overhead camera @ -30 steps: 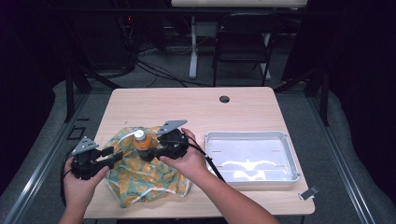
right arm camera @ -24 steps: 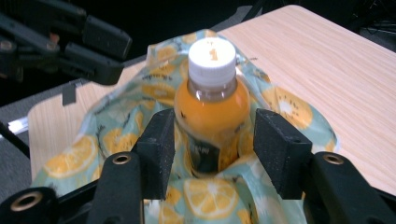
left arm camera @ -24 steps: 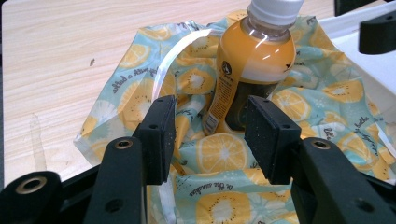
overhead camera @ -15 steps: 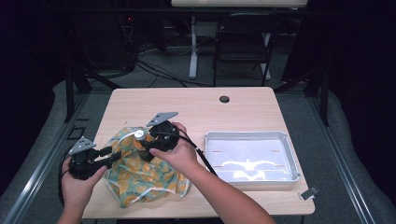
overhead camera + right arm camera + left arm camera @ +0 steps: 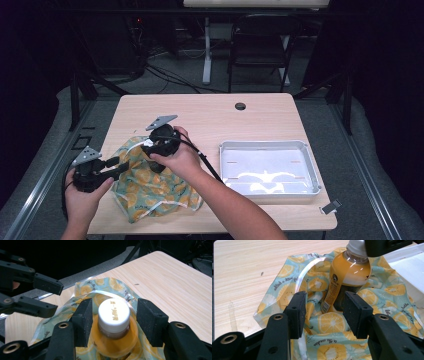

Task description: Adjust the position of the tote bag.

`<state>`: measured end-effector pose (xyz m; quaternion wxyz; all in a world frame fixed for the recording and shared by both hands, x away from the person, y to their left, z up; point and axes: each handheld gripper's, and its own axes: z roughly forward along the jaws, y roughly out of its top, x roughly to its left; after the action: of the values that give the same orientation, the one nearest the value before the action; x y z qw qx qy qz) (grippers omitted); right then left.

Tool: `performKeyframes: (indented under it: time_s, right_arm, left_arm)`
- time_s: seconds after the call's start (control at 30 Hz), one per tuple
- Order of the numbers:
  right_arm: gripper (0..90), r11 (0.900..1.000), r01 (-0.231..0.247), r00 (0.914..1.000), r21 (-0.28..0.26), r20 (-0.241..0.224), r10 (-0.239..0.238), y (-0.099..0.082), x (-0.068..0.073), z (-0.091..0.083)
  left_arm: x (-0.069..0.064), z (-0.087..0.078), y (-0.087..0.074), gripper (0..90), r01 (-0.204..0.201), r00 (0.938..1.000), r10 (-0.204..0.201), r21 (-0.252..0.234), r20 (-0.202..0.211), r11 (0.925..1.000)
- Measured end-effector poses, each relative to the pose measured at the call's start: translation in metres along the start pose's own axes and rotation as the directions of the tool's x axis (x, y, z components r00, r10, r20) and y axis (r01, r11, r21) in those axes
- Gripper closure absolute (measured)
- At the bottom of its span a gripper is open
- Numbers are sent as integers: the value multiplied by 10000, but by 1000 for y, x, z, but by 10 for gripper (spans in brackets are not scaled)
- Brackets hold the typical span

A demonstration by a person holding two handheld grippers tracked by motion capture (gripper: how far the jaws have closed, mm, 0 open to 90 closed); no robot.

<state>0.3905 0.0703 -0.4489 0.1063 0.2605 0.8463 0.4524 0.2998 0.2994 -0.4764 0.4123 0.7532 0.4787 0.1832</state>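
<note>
Juice bottle [image 5: 113, 327] is seen standing upright inside the lemon-printed bag [image 5: 150, 187], at about 7 o'clock on the bench [image 5: 210, 112]. The right gripper [image 5: 113, 315] is placed around the white cap [image 5: 113, 312]; its jaws have just been opening and are apart on both sides of the cap, with no contact. The left gripper [image 5: 324, 312] is held low at the bag mouth, jaws wide apart, with the bottle label just beyond them. To do the step well, the bag edge should be pinned by the left jaws before the bottle is released fully, so that tipping toward the metal tray [image 5: 310, 187] at 3 o'clock is avoided.
</note>
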Motion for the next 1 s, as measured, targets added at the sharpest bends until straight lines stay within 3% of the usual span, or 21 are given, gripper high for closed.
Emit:
performKeyframes:
  time_s: [0.2, 0.53, 0.77, 1.0]
  right_arm:
    - [475, 9995, -309, 9995, 101, -44, 310, -2, -2, 11]
    - [516, 9992, -224, 9997, 330, -18, 225, -4, -3, 18]
    - [577, 10000, -23, 10000, 85, -10, 23, -5, 0, 20]
    - [581, 10000, 92, 9999, 1, 42, -92, -5, 1, 21]
  left_arm:
    - [1, 0, 0, 533, 43, 10000, -43, -14, 19, 10000]
    - [3, 1, -1, 532, 122, 9999, -121, -3, 71, 9999]
    - [3, 0, -1, 532, 152, 9999, -152, -19, 70, 9999]
    - [2, 2, -2, 533, 150, 9998, -150, 14, 92, 9999]
